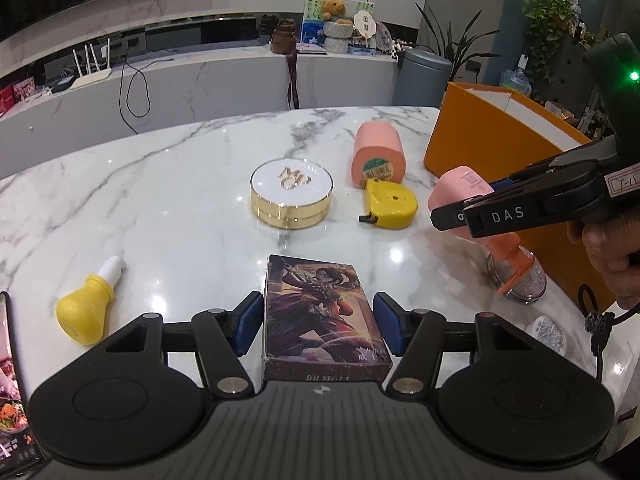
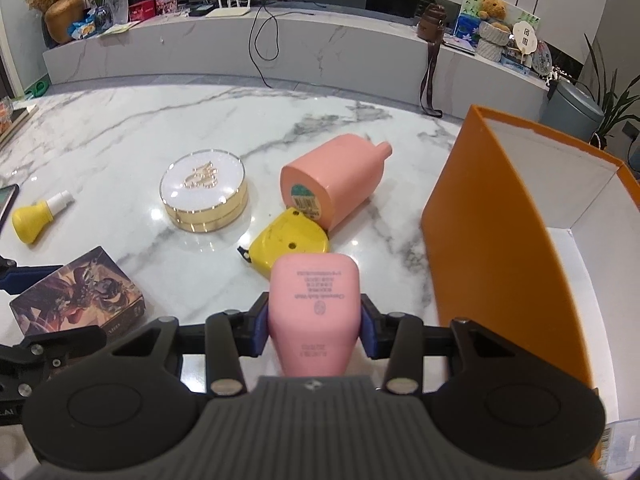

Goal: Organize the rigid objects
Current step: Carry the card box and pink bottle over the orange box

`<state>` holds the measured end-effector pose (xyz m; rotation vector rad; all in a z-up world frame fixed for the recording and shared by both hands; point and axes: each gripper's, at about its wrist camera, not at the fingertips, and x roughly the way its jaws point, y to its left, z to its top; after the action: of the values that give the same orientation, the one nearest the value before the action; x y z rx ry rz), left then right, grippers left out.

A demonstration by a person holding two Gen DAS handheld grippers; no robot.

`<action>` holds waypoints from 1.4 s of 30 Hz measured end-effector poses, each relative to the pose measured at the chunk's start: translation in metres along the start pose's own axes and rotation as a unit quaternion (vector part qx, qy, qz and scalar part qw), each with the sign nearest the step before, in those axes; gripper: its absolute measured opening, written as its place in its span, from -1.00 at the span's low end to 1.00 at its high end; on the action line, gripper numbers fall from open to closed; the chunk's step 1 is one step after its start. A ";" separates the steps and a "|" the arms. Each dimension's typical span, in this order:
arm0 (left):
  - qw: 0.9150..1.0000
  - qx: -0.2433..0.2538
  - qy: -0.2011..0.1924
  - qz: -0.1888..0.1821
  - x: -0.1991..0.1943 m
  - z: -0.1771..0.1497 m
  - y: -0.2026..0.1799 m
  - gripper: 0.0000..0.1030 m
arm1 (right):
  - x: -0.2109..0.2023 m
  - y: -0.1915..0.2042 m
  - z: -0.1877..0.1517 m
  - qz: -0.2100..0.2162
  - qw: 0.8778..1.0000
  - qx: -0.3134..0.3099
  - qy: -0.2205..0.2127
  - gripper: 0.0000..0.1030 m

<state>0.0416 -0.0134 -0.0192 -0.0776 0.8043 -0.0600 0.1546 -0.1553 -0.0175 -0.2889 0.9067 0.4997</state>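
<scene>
Between your right gripper's (image 2: 314, 326) closed jaws sits the pink plastic bottle (image 2: 314, 312), lifted beside the orange cardboard box (image 2: 496, 240); carry it over the wall next. Your left gripper (image 1: 320, 322) straddles the illustrated card box (image 1: 320, 312), contact unclear.

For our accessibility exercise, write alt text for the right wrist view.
The right gripper clamps a pink bottle above a marble table, beside an open orange box. Beyond lie a yellow tape measure, a larger pink bottle and a gold compact.
</scene>
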 end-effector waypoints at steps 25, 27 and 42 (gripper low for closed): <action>0.999 0.047 -0.018 0.014 -0.045 0.049 -0.016 0.34 | -0.077 -0.038 0.026 -0.001 0.993 0.070 -0.096 -0.15; 0.998 0.055 -0.024 0.014 -0.049 0.060 -0.023 0.34 | -0.084 -0.046 0.026 -0.002 0.991 0.082 -0.104 -0.15; 0.989 0.142 -0.044 -0.017 -0.043 0.123 -0.112 0.34 | -0.126 -0.118 0.009 -0.023 0.975 0.165 -0.149 -0.15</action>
<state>0.0980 -0.1154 0.1073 0.1742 0.6996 -0.2016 0.1580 -0.2884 0.0934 0.0685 0.6733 0.3302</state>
